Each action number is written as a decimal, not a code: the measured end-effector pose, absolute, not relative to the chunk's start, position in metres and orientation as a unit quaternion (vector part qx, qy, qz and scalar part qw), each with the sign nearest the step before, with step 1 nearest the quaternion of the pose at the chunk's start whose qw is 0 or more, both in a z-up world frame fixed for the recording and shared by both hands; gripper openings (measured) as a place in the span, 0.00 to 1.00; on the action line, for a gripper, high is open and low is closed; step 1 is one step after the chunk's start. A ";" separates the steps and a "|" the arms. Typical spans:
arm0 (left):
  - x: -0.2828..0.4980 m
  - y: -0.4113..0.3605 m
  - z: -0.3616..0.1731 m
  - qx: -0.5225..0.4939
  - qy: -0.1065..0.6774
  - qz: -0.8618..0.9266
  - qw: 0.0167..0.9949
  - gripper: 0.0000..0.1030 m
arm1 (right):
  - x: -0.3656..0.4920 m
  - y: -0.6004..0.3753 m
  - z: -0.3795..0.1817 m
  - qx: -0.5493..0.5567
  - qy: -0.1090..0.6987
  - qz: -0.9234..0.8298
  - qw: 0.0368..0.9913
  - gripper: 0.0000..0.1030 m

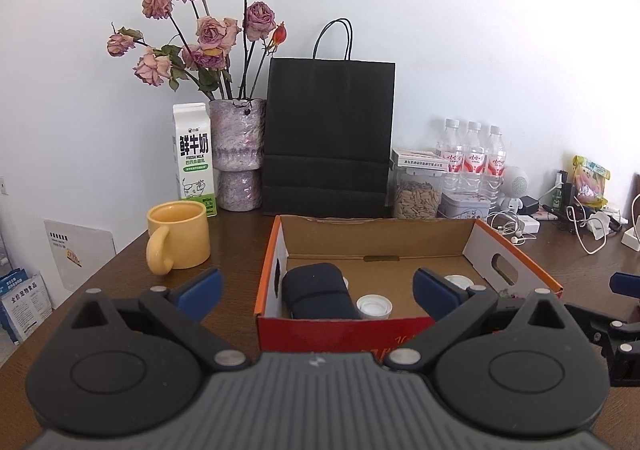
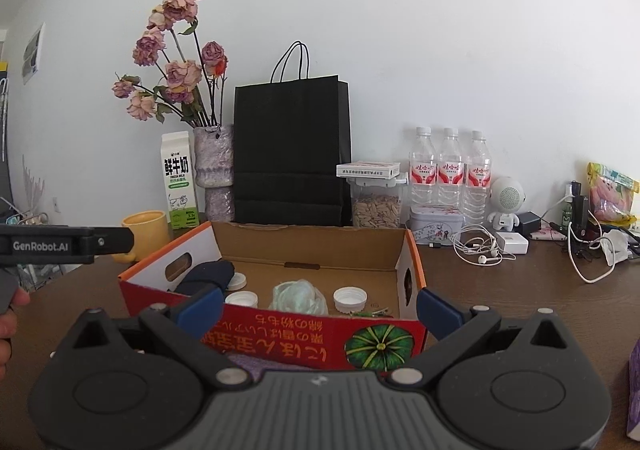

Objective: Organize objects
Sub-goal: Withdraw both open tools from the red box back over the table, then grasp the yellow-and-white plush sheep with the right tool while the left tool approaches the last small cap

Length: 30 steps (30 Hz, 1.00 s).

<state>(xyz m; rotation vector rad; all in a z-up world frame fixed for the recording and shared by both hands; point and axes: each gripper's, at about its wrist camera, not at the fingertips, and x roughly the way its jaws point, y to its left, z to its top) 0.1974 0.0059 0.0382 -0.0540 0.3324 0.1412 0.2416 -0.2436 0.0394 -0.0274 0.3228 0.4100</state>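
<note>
Both grippers hang with blue pads spread apart and empty: the left gripper and the right gripper, each just before the box on the brown surface. Inside the box lie a dark pouch, white caps and a crumpled bag. A yellow mug stands left of it, a black bag behind.

Bright, even daylight, soft shadows; white wall slightly overexposed; heavy fisheye bending, dark corner vignetting; focus sharp.
</note>
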 end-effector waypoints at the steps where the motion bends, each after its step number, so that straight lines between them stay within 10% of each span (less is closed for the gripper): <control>1: 0.192 0.007 0.038 -0.026 0.167 0.071 0.983 1.00 | 0.236 -0.246 0.038 -0.011 0.161 0.202 0.966 1.00; 30: 0.077 0.056 0.002 -0.041 0.210 0.082 0.973 1.00 | 0.124 -0.248 0.016 -0.019 0.199 0.218 0.955 1.00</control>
